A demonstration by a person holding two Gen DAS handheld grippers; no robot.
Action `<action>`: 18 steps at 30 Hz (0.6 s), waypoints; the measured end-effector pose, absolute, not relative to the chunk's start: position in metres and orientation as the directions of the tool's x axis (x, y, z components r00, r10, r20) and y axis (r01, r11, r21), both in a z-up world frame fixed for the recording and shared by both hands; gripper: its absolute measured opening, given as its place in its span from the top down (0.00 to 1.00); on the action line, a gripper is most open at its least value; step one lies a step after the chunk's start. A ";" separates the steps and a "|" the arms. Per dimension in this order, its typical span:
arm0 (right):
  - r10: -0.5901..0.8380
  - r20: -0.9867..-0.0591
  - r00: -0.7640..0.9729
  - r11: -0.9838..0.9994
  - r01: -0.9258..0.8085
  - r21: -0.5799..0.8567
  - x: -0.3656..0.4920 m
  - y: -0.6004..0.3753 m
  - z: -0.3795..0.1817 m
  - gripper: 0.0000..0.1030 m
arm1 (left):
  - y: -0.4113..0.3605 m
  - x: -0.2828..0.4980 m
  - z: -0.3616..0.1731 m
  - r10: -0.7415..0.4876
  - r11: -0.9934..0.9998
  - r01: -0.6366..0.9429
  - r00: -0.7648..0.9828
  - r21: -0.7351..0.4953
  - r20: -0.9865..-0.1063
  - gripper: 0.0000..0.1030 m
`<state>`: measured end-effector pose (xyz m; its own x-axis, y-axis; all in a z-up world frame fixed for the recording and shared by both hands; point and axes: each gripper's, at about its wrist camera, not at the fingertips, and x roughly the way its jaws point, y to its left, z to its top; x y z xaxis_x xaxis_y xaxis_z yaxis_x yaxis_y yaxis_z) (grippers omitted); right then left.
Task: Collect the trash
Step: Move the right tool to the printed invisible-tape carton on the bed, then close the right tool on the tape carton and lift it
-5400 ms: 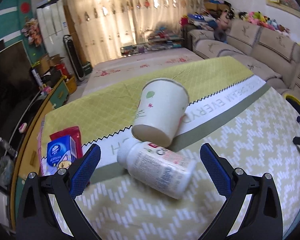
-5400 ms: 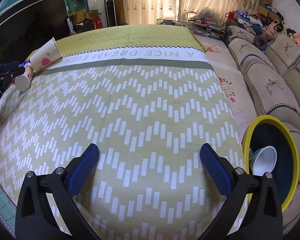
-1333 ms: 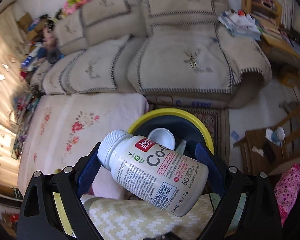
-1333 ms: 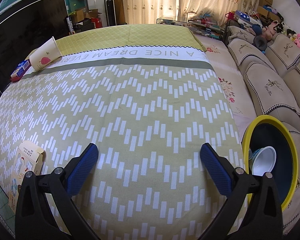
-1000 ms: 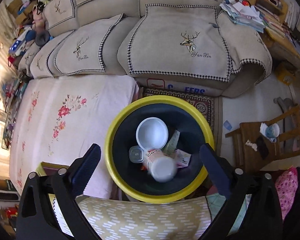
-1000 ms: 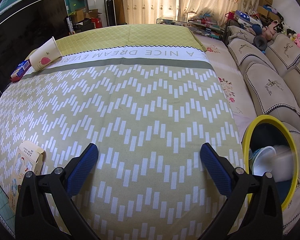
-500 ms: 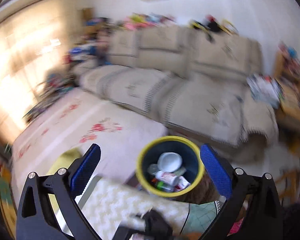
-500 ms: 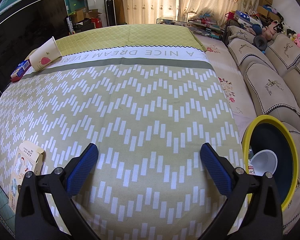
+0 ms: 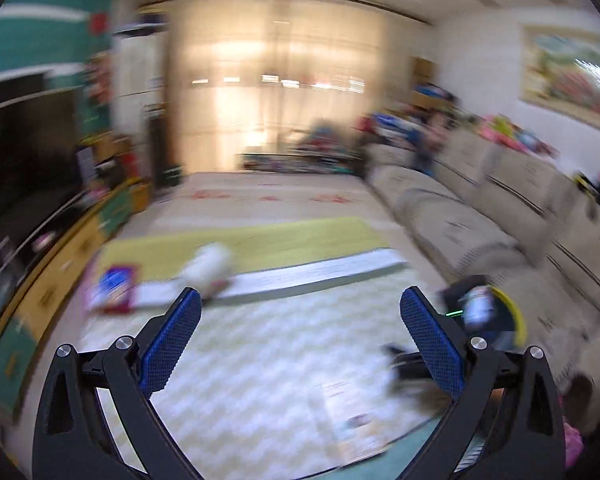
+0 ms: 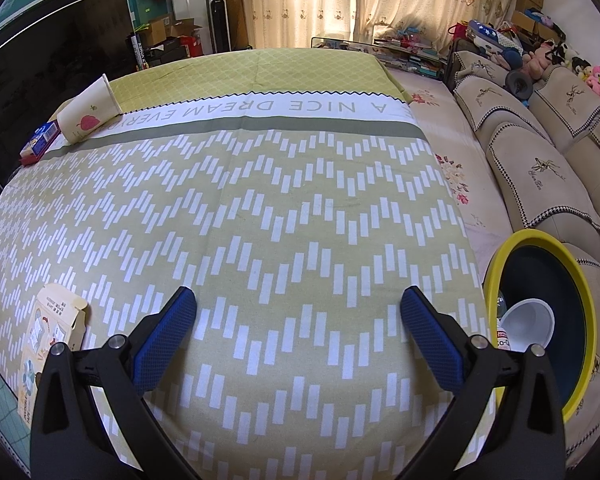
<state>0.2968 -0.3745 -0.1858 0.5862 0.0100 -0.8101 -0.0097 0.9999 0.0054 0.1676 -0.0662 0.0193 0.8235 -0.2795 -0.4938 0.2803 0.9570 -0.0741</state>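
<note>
My left gripper (image 9: 300, 312) is open and empty above the patterned table; its view is motion-blurred. A white paper cup (image 9: 210, 266) lies on its side at the far left of the table, beside a blue and red packet (image 9: 114, 284). My right gripper (image 10: 298, 312) is open and empty over the table's near part. It also sees the cup (image 10: 88, 114), the packet (image 10: 40, 140) and a flattened carton (image 10: 48, 336) at the near left. The yellow-rimmed bin (image 10: 580, 280) at the right holds a white bowl (image 10: 528, 324) and the pill bottle (image 10: 503, 338).
The yellow-green tablecloth (image 10: 284, 208) covers a wide table. A beige sofa (image 10: 540, 152) runs along the right behind the bin. A dark television (image 10: 60, 40) stands at the far left. The bin also shows blurred in the left wrist view (image 9: 512, 316).
My left gripper let the pill bottle drop into the bin, then swung away from the bin back toward the table. My right gripper has not moved.
</note>
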 end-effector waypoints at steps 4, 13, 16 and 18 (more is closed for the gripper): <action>-0.010 -0.809 0.588 0.999 0.030 0.009 0.297 -0.371 -0.184 0.06 | 0.003 0.145 -0.006 -0.149 0.987 0.101 0.859 -0.124 -0.489 0.05; 0.077 -0.744 0.664 0.994 0.012 0.113 0.250 -0.320 -0.139 0.06 | 0.053 0.126 -0.021 -0.078 0.990 0.014 0.879 -0.139 -0.471 0.05; 0.125 -0.728 0.674 0.990 -0.040 0.133 0.230 -0.291 -0.129 0.07 | 0.050 0.122 -0.025 -0.073 0.993 0.019 0.881 -0.119 -0.467 0.05; 0.142 -0.724 0.675 0.988 -0.056 0.142 0.221 -0.274 -0.125 0.08 | 0.048 0.119 -0.027 -0.065 0.994 0.017 0.883 -0.106 -0.466 0.05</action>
